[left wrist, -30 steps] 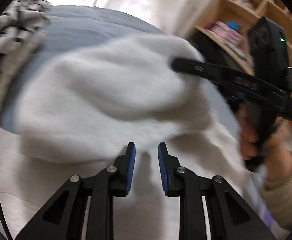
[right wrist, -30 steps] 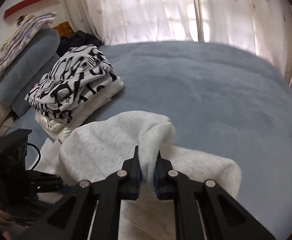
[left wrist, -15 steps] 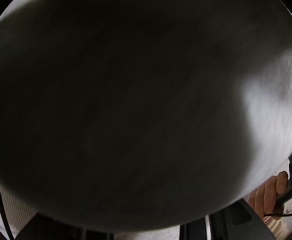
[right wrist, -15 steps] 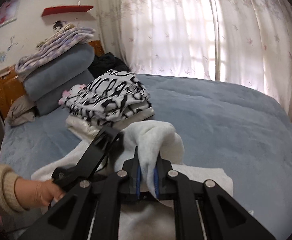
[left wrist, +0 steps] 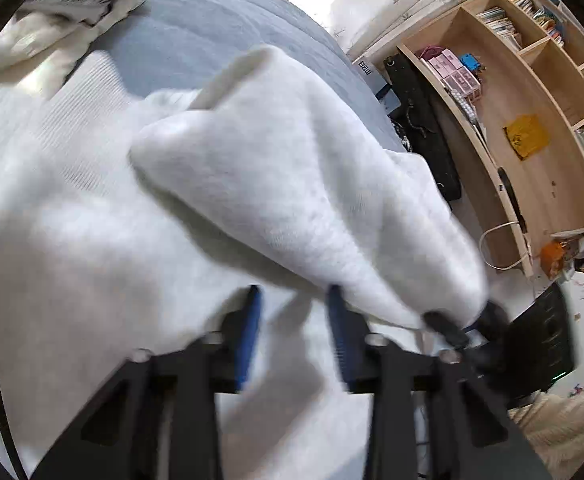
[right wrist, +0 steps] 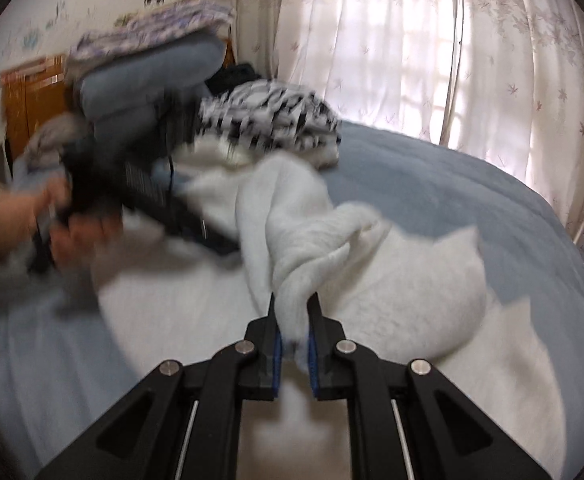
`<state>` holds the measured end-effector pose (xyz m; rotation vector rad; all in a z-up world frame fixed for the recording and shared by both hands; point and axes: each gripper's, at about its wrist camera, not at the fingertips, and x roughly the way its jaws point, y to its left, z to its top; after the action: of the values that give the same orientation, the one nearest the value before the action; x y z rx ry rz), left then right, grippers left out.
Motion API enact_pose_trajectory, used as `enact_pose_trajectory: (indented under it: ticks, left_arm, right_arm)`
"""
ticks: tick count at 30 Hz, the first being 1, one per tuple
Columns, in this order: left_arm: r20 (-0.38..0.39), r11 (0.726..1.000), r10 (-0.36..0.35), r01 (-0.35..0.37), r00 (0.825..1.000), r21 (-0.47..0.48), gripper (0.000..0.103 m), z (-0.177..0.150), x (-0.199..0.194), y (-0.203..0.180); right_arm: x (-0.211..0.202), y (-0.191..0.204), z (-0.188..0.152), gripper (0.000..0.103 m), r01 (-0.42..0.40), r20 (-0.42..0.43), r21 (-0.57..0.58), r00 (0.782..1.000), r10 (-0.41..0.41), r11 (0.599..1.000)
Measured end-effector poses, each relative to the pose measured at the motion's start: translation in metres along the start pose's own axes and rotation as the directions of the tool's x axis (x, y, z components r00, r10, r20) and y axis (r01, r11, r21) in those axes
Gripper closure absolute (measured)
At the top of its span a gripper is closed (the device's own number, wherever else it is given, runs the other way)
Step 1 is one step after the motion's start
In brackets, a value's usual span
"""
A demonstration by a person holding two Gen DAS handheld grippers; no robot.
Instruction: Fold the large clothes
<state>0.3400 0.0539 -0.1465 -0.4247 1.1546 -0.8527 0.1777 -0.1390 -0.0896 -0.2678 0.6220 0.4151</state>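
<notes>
One white fleece garment [right wrist: 392,280] lies on the blue bedspread [right wrist: 472,200], its lifted fold running ahead from the right gripper [right wrist: 292,320], whose jaws are clamped on a bunched corner. The left gripper [left wrist: 294,320] hovers just above the fabric; its jaws have just been opening, nothing between them. Two grippers, one folded stack [right wrist: 276,120] beyond.

left gripper [left wrist: 294,312] jaws just opened, off white garment [left wrist: 276,184]
</notes>
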Motion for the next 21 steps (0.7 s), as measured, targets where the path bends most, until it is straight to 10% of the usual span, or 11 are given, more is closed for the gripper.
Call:
enact_pose_trajectory:
  ticks: [4,11,21]
  left_arm:
    - [0.022,0.998,-0.043,0.044,0.999,-0.047,0.028,0.010,0.000,0.006]
    - [0.088,0.976,-0.108,0.123,0.990,-0.181,0.017,0.026,-0.015,0.023]
    - [0.137,0.960,-0.129,0.158,0.982,-0.233,0.018,0.029,0.008,0.030]
  right_arm:
    - [-0.003,0.003,-0.015,0.087,0.034,-0.021,0.066,0.999,-0.033,0.997]
    - [-0.027,-0.041,-0.005,0.053,-0.036,-0.029,0.312,0.998,0.048,0.950]
    - [0.002,-0.139,-0.026,0.047,-0.160,0.048,0.801,0.978,0.204,0.577]
